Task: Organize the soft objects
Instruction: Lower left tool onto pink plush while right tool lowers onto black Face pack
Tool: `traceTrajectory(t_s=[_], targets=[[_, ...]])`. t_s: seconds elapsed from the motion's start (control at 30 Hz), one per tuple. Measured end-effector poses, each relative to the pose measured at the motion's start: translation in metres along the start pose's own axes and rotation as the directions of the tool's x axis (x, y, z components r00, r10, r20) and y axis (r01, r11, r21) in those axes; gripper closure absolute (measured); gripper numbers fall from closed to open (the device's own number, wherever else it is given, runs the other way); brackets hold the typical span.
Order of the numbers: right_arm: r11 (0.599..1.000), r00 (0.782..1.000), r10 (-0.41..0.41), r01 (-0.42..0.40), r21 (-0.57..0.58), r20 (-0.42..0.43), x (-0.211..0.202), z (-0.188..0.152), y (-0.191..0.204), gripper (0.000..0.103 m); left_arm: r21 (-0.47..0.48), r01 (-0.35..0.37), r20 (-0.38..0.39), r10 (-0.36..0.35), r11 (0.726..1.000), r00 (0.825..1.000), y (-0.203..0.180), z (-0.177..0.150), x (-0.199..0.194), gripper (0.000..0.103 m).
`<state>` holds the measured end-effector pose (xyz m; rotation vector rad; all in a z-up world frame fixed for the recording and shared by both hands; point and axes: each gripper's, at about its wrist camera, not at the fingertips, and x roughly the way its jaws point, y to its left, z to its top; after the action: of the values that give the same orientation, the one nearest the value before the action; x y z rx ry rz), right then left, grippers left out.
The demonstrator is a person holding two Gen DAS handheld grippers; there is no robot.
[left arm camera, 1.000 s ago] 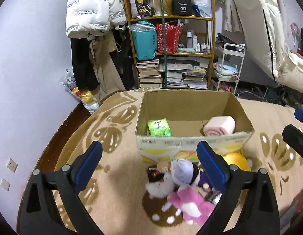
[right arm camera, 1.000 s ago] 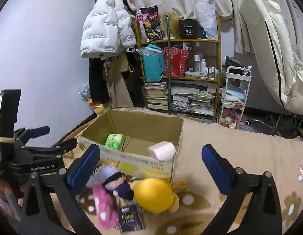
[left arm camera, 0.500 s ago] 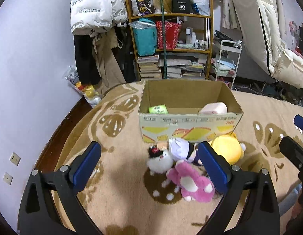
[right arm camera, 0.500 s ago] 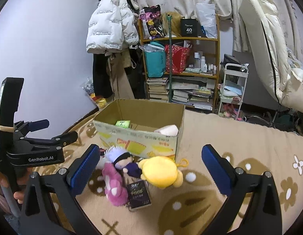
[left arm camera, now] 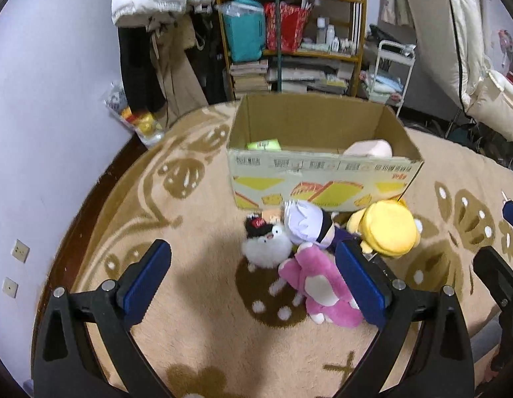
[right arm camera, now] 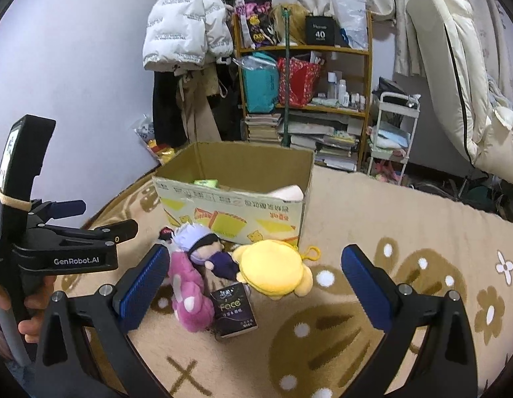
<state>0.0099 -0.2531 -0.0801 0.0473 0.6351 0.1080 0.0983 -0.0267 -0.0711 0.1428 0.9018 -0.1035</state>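
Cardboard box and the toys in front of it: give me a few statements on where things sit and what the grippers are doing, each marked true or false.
1. The pink plush lies on the rug, outside the cardboard box. True.
2. The yellow plush is inside the box. False: it lies on the rug in front of the box.
3. A green packet is inside the box. True.
4. The left gripper is shut on the white plush. False: its jaws are wide open and hold nothing.
5. The right gripper is open and empty. True.
6. The dark tissue pack rests on top of the box. False: it lies on the rug beside the pink plush.
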Motion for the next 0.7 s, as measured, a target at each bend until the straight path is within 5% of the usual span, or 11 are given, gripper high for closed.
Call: traceTrajectory(t_s=[0.37,0.7], targets=[[0.997,0.994,0.005,0.005,0.083,-0.111,0.035,-0.013,-0.015,0.0,-0.02,0.051,-0.123,-0.053,0.999,0.991,-0.005,0.0,0.043,0.005],[0.994,0.968,0.003,0.026,0.111,-0.253,0.074,-0.03,-0.02,0.0,-0.117,0.134,-0.24,-0.159,0.984,0.958,-0.002,0.001,0.08,0.005]])
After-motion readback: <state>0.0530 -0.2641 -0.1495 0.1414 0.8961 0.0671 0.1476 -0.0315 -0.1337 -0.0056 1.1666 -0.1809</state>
